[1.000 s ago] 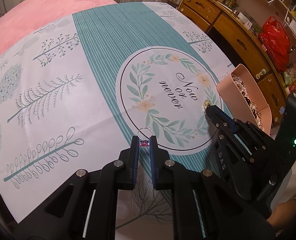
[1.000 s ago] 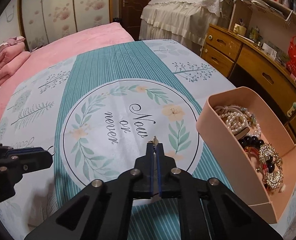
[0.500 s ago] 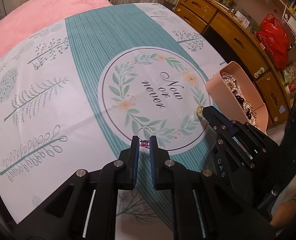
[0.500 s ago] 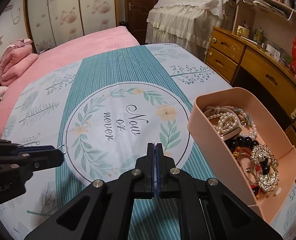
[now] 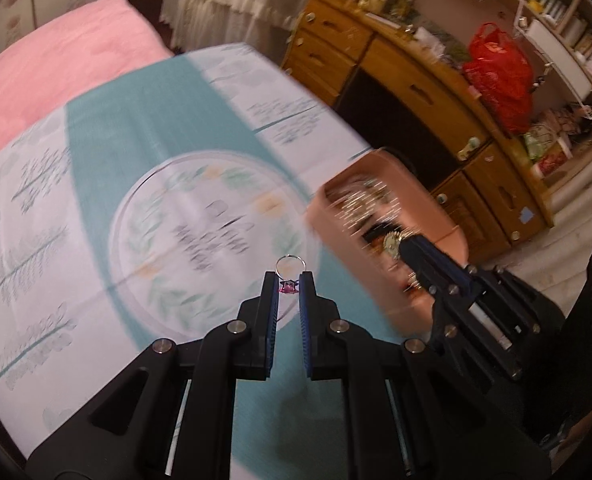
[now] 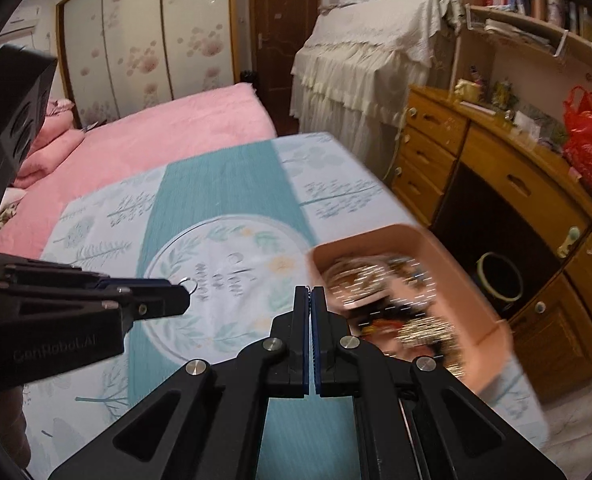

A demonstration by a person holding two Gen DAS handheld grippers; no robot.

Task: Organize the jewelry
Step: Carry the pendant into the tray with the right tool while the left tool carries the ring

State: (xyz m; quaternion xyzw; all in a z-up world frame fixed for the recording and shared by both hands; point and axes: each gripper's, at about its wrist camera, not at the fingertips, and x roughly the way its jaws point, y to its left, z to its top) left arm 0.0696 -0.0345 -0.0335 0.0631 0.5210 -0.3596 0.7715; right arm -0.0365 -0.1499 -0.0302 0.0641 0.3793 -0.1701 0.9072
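While the left hand-held gripper [image 5: 290, 280] is pinching a ring [image 5: 290, 266] by its pink stone above the patterned cloth [image 5: 144, 128], the right hand-held gripper [image 5: 399, 242] is carrying a small gold piece [image 5: 391, 242] over the pink box [image 5: 391, 168]. In the right wrist view, its jaws are pressing together beside that jewelry-filled box [image 6: 375, 236], with the ring [image 6: 188, 285] off to the left.

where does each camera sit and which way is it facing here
Left wrist: sits on the left gripper, looking down over its jaws shut on a pink-stoned ring, above the patterned cloth; the right gripper, holding a small gold piece, shows at right.
Right wrist: sits on the right gripper, facing the cloth and pink box; the left gripper shows at left.
Shared: cloth, box, wooden desk, ring.
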